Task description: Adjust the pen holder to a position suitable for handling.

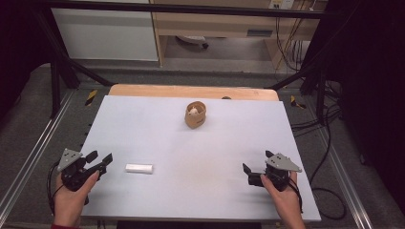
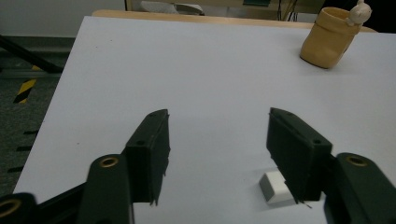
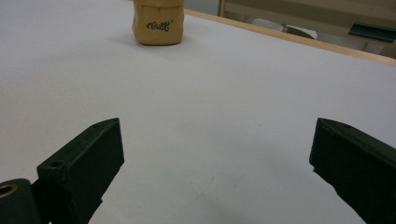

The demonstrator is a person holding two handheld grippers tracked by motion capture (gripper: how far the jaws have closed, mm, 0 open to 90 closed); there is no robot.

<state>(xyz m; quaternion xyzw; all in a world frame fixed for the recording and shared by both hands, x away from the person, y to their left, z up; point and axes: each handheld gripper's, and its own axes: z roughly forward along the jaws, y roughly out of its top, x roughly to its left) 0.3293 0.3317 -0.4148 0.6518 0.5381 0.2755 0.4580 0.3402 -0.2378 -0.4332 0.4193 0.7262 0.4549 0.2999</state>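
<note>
I take the tan cup (image 1: 195,115) as my landmark; it stands upright on the white table top (image 1: 191,152), toward the far edge and roughly midway across. A small pale figure sits at its rim (image 2: 358,12) (I cannot tell what it is). In the right gripper view the cup's side (image 3: 158,22) carries a dark scribbled marking.

Left gripper (image 1: 98,161): held in the person's left hand (image 1: 71,193), well nearer to me than the cup and off to its left, close to the table's near edge. Its two black jaws stand apart with nothing between them. In the left gripper view I see bare table top between the jaws.

White block (image 1: 139,168): a short white bar lying flat on the table, nearer than the cup and to its left, just beside the left gripper on the cup's side. In the left gripper view the block (image 2: 275,186) lies partly behind one jaw; I cannot tell whether they touch.

Right gripper (image 1: 254,172): held in the person's right hand (image 1: 282,193), nearer than the cup and to its right. Its jaws are spread wide and hold nothing. In the right gripper view the cup stands well beyond them.
</note>
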